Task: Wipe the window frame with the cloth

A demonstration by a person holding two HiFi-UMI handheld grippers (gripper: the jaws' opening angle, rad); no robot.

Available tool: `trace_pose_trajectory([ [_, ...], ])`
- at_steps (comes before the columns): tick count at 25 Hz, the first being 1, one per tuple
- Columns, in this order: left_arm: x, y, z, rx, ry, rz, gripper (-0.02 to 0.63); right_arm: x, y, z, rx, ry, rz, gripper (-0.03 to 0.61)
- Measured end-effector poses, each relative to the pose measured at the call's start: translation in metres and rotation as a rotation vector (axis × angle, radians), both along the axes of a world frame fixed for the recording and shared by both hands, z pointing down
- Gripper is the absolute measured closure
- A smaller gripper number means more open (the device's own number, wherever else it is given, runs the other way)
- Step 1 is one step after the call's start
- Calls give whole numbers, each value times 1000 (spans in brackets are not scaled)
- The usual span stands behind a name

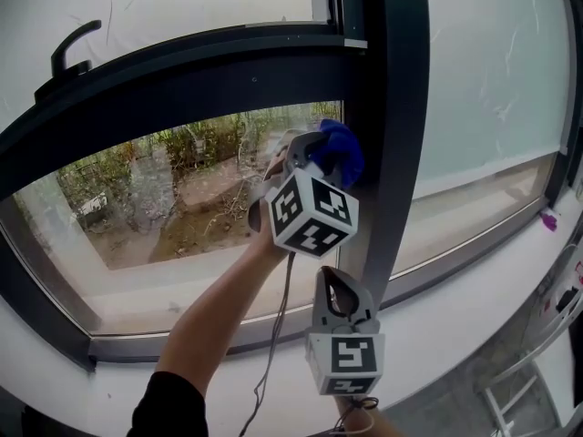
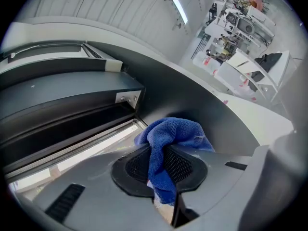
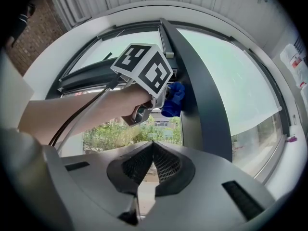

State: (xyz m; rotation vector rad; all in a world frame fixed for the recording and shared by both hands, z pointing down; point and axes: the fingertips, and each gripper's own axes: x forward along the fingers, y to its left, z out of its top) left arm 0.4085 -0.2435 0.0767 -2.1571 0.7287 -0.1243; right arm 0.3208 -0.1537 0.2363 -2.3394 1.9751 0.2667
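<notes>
Head view shows the left tongs raised to the dark grey metal window frame, at the point where the upright post meets the horizontal bar. The left gripper view confirms the grip: the jaws are clamped on a crumpled blue microfibre cloth. One fold is pinched between the ribbed pads and the bulk is bunched ahead of the tips. The bunched part lies against the left face of the upright post and appears to touch it.

The right tongs hang lower, just beside the foot of the same post and above the white sill. The right gripper view shows their jaws closed tip to tip with nothing between them. They take no part in the wipe.

Task status, as a judgement:
- The wiping step is under way. The cloth is gripped and applied to the frame.
- Contact is confined to the upper section of the upright post.
- No streak, damp trace or change of sheen marks off any cleaned section, so the extent already wiped cannot be determined.
- The lower run of the post, the horizontal bar and the bottom rail along the sill probably need passes.
</notes>
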Motion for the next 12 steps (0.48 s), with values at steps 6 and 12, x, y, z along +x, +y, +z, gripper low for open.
trace_pose_trajectory([
  [6, -1, 0, -15, -13, 50, -11, 551, -4, 2, -8, 21, -27, -7, 572],
  [12, -4, 0, -35, 13, 133, -59, 549, -4, 5, -14, 29, 11, -4, 572],
])
